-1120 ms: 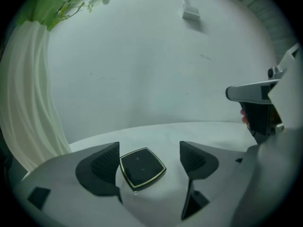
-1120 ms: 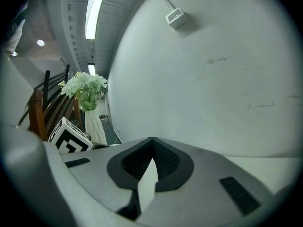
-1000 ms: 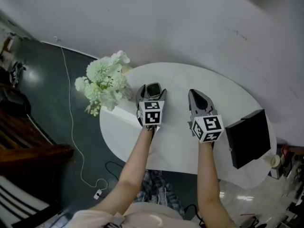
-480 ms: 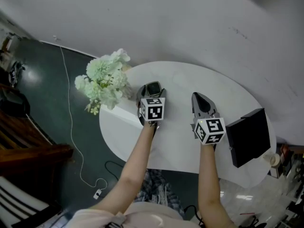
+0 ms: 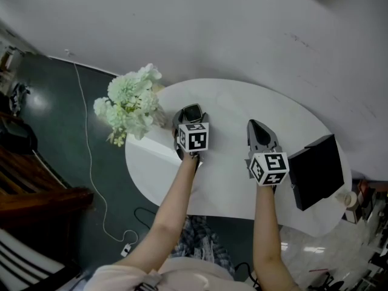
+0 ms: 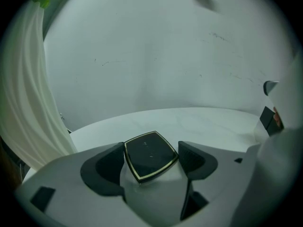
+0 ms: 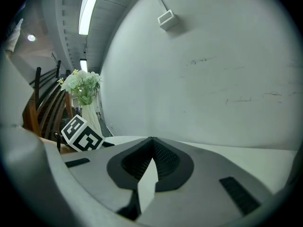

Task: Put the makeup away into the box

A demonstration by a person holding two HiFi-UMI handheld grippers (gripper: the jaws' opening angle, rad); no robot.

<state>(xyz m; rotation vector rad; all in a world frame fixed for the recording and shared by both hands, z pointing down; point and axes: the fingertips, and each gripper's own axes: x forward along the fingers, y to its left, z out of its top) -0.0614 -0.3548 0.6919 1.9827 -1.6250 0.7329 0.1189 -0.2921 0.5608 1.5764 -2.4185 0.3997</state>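
Observation:
A black square makeup compact with a gold rim (image 6: 150,154) sits between the jaws of my left gripper (image 6: 150,159), which is shut on it; in the head view the compact (image 5: 192,113) shows at the tips of the left gripper (image 5: 191,117), above the white oval table (image 5: 230,174). My right gripper (image 5: 256,128) hovers over the table's middle, its jaws closed tip to tip with nothing between them; the right gripper view shows the right gripper (image 7: 152,141) the same way. The black box (image 5: 316,171) lies flat at the table's right end, to the right of the right gripper.
A white vase of pale green flowers (image 5: 130,105) stands at the table's left edge, close beside the left gripper. A grey wall (image 5: 242,35) runs behind the table. A cable (image 5: 91,162) trails on the dark floor at left. A roll of tape (image 5: 347,204) lies past the box.
The right gripper has drifted a little to the right and toward the box. The left gripper has held its place with the compact.

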